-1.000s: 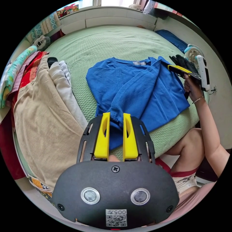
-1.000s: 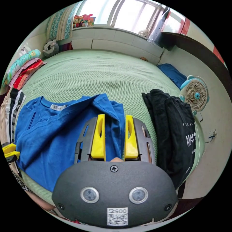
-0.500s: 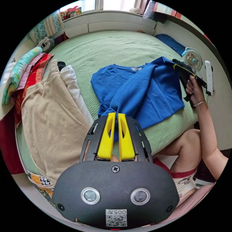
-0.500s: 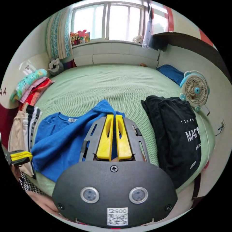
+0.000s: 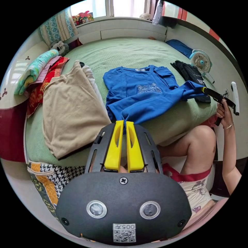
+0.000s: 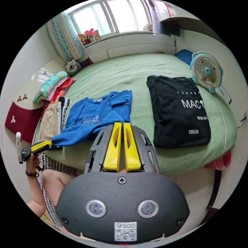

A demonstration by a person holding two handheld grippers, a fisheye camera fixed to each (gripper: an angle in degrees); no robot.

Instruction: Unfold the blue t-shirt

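Observation:
The blue t-shirt point(image 5: 139, 90) lies on the green bed point(image 5: 121, 53), its top half flat with a printed chest showing and its lower half stretched toward the near edge. My left gripper point(image 5: 123, 123) is shut on one bottom corner of it. In the right gripper view my right gripper point(image 6: 121, 125) is shut on the other bottom corner of the blue t-shirt point(image 6: 98, 116). The right gripper point(image 5: 206, 91) also appears at the right of the left gripper view, held by a hand, and the left gripper point(image 6: 41, 146) at the left of the right gripper view.
A folded beige garment point(image 5: 69, 108) and a pile of colourful cloths point(image 5: 38, 75) lie left of the shirt. A folded black t-shirt point(image 6: 178, 108) lies to its right, with a small fan point(image 6: 206, 71) beyond. The person's knee point(image 5: 201, 139) is at the bed's edge.
Both grippers have closed on the shirt's hem corners and pulled back toward the bed's edge and apart. The folded lower half has come open, uncovering the printed chest.

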